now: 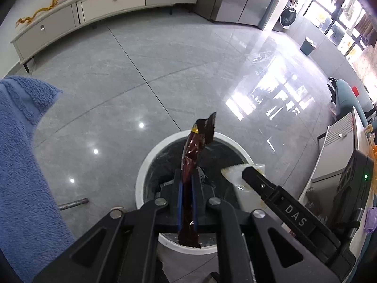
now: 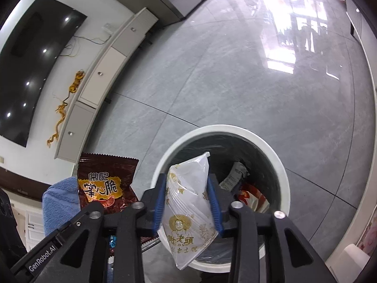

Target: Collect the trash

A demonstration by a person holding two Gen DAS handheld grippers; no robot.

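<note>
Left gripper (image 1: 187, 184) pinching brown wrapper (image 1: 192, 155), jaws nearly together, wrapper upright over bin (image 1: 141, 176). Right gripper (image 2: 187, 195) over same bin (image 2: 280, 165), white packet (image 2: 188, 202) between blue pads (image 2: 160, 200), pads touching packet sides. Trash already inside bin. Blue towel (image 1: 21, 153) at left. Grey tile floor (image 1: 165, 70).

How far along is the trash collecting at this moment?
Done: some wrappers already lie inside the white bin. In hand: the left gripper is shut on a brown snack wrapper, and the white snack bag sits between the pads of the right gripper, both above the bin opening. Left: both pieces must still be dropped in. Whether other trash remains elsewhere cannot be seen.
</note>
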